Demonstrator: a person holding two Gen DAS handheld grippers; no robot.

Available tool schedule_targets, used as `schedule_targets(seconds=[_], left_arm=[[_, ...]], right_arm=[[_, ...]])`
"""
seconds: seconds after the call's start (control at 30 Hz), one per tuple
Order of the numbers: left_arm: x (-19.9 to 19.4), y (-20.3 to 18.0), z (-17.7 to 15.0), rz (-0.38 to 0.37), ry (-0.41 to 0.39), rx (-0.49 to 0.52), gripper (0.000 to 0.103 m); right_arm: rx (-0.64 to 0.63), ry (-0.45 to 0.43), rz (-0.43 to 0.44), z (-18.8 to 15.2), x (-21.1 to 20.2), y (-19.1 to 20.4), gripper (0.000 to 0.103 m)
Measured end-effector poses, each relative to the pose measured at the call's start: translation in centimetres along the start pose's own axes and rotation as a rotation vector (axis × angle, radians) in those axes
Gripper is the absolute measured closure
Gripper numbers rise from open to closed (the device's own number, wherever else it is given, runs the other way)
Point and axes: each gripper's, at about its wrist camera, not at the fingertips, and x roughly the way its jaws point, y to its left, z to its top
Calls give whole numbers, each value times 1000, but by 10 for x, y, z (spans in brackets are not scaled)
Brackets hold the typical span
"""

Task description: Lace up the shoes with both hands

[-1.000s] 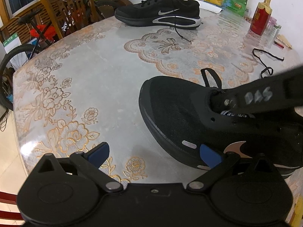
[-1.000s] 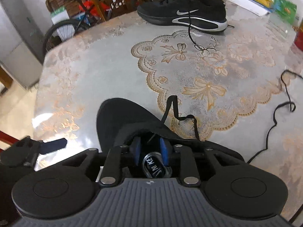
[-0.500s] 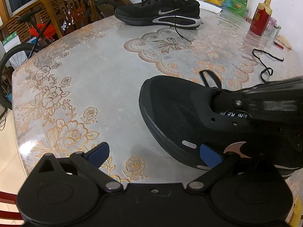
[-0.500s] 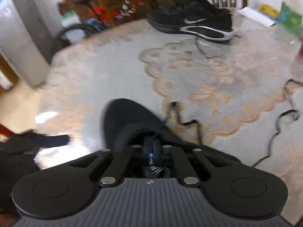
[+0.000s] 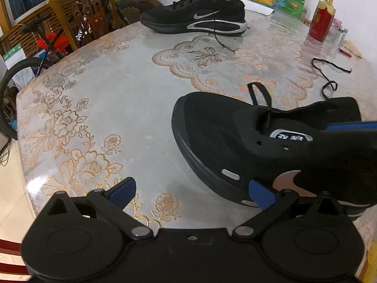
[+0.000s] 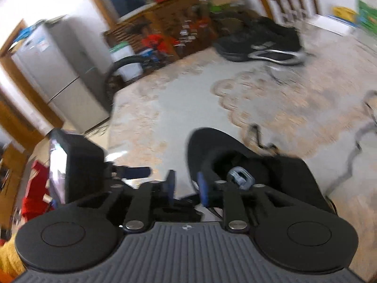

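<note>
An unlaced black shoe lies on the table with its toe pointing away, its tongue folded back and its insole label exposed. A black lace runs from its front eyelets across the table. My left gripper is open wide beside the shoe's left side, its right pad against the sole. My right gripper is open over the shoe's left edge with nothing between its pads; the right wrist view is blurred. One of its blue pads shows over the shoe opening.
A second, laced black shoe stands at the table's far side. A red bottle and packets are at the far right. Wooden chairs, a bicycle and a fridge surround the table.
My right gripper closed inside the shoe half a second ago, then opened, drew back and swung left. The tongue now lies folded back. My left gripper has not moved.
</note>
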Motion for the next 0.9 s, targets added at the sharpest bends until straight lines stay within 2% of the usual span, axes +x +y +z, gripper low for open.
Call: schedule_targets(seconds=[0.03,0.17,0.2,0.23,0.27,0.37,0.47,0.53,0.63,0.77,0.9], left_arm=[[-1,-1,-1,0,-2,1,1],[-7,-7,-6,33,-1,0,1],[-10,-9,-7,46,-2,1,1],[-12,-10,-8,62,-4,0,1],[-13,-11,-8,83,-6,-8,1],[-17,-13,-6,147,-7,-65,1],[-20,-12,-1,187,7,-181,1],[-23,-14,2,202,10,-250,1],[-27,-22,7,238,7,-334,1],[-37,-34,13,279,3,-403,1],[-48,-42,18,300,-17,-418,1]], right_arm=[[23,-12,-9,-3,-4,-3,74],[45,-41,54,-8,-16,-14,72],[50,-49,70,-9,-19,-16,69],[56,-56,86,-10,-22,-19,59],[62,-61,98,-10,-24,-22,56],[83,-46,114,-5,-19,-37,56],[92,-4,176,2,-13,-59,56],[36,53,195,8,-7,-71,56],[-38,99,176,9,-2,-82,56],[17,119,258,7,-9,-100,57],[75,98,316,10,-12,-100,60]])
